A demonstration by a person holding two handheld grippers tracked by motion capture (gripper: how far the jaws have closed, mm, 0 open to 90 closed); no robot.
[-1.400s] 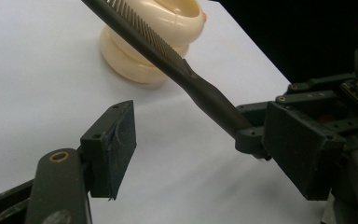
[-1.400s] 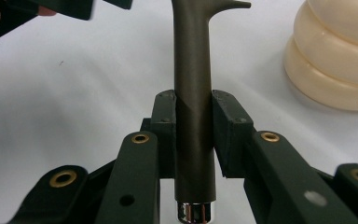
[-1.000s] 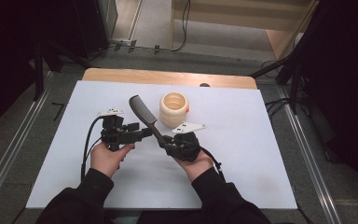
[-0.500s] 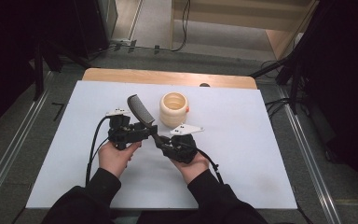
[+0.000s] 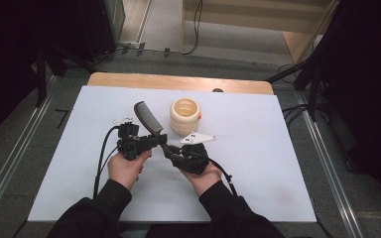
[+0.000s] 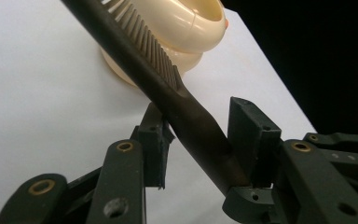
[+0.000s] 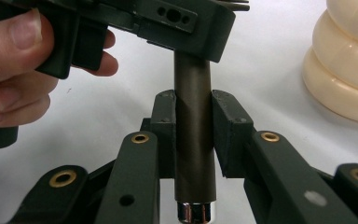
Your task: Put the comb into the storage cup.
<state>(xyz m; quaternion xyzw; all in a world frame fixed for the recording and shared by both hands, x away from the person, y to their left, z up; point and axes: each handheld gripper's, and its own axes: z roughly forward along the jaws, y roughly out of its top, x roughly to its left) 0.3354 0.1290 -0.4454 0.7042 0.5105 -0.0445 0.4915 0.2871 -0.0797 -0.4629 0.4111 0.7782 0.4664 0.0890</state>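
White sheeting is covering the counter [image 5: 258, 163]. Right hand-held gripper [image 7: 193, 121] is clamping the dark plastic comb's [image 5: 148, 119] handle above it; left hand-held gripper [image 6: 205, 140] is sitting wide around it, risking a slip toward the cream ribbed vase [image 5: 184, 116].

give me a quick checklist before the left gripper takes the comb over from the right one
1. Right gripper clamped on the comb handle: ok, its fingers press both sides of the handle.
2. Left gripper open around the handle: ok, one finger sits on each side with a gap showing in the left gripper view.
3. Left fingers squarely centred on the handle: not ok, the handle crosses at a slant and lies nearer one finger.
4. Comb clear of the table: cannot tell how far; it slants up and away from both hands.
5. Cream ribbed holder upright, opening up: ok.
6. Comb teeth clear of the holder: cannot tell, they overlap in the left gripper view.
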